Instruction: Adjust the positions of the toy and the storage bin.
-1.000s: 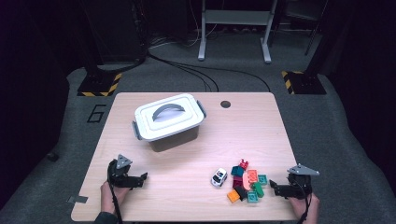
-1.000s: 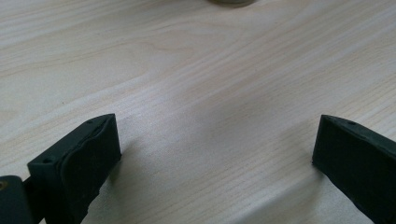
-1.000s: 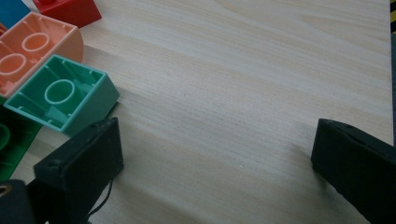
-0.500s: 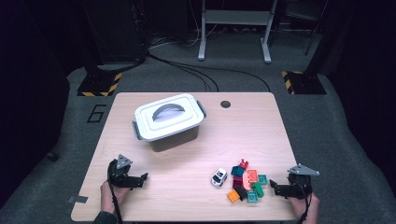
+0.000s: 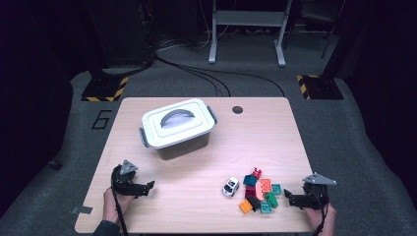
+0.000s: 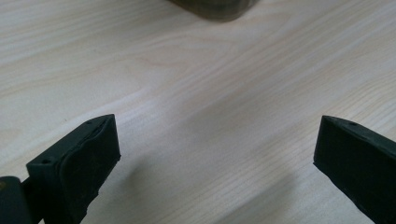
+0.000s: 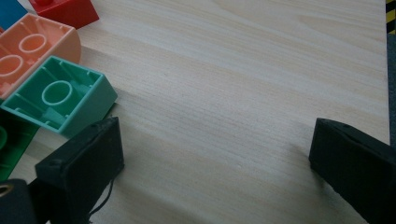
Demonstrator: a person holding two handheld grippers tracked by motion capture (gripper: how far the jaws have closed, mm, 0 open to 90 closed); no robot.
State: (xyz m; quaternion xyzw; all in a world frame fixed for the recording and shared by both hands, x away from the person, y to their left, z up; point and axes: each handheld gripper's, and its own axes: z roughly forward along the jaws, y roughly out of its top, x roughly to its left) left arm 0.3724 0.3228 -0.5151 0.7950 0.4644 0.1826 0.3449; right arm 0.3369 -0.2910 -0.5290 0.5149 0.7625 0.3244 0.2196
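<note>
A pile of several coloured toy bricks lies on the wooden table at the front right, with a small white toy car just left of it. My right gripper rests open beside the pile; in the right gripper view a mint brick, a salmon brick and a red brick lie beside its left jaw. My left gripper rests open at the front left, over bare wood in the left gripper view.
A grey lidded storage box with a handle stands at the table's back left; its base shows in the left gripper view. A round cable hole sits near the far edge. Black stands and cables crowd the floor behind.
</note>
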